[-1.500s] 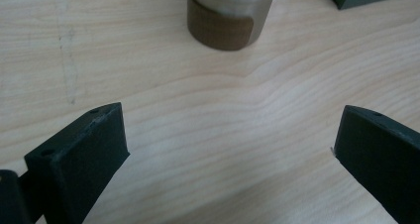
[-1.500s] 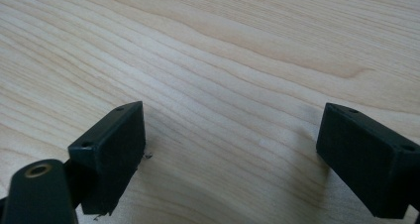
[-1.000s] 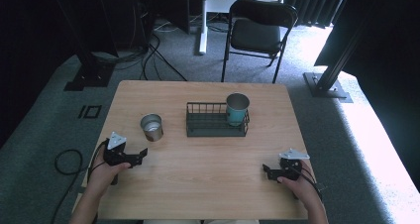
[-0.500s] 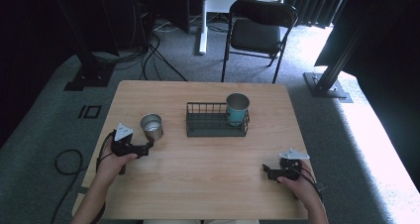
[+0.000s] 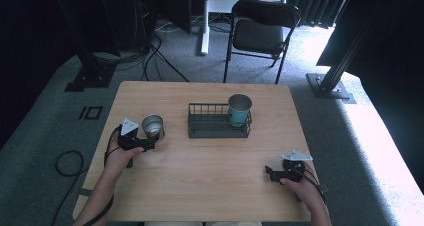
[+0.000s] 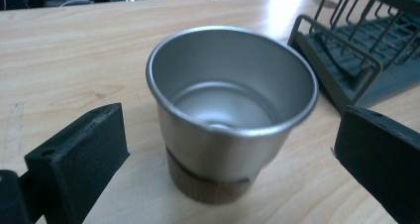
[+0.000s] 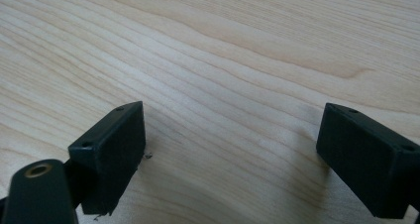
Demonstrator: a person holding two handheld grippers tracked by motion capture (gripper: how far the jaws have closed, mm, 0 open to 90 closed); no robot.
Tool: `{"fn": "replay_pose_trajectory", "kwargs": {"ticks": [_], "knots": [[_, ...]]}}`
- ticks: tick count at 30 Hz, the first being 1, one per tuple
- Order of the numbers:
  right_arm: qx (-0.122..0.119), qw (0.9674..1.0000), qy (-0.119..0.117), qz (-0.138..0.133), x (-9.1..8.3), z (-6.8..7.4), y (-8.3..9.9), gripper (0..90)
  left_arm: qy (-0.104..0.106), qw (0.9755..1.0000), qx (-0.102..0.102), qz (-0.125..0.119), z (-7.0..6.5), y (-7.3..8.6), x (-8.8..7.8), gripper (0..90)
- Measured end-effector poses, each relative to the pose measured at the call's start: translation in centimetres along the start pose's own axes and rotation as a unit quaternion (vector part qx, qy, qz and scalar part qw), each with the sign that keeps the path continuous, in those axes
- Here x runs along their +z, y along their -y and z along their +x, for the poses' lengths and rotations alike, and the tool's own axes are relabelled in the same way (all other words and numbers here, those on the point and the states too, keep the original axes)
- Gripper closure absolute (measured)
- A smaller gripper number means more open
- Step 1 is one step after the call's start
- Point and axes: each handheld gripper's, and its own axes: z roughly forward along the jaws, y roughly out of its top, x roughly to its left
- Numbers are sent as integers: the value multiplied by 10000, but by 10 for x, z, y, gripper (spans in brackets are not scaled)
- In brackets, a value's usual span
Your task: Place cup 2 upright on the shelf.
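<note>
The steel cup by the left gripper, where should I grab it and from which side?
Grip the steel cup across its metal wall, just under the rolled rim, coming in level from the person's side as the left gripper already points. It stands upright and open-mouthed, and the wall tapers toward the brown base, so a higher hold under the lip is less likely to slip. The jaws are open wider than the cup.

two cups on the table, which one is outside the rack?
The bare silver cup, standing upright on the table between the open jaws of the left gripper. The teal cup sits in the wire rack.
</note>
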Motion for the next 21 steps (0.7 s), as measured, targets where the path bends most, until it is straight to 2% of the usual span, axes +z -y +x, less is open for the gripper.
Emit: {"fn": "replay_pose_trajectory", "kwargs": {"ticks": [8, 21], "knots": [[0, 10000, -2, 0, 0, 0, 0, 113, 1, 9999, -5, -126, 0, -8, 9, 6], [-1, 10000, 0, -1, 0, 0, 0, 113, -90, 9996, 202, -180, -4, -13, 21, 7]]}}
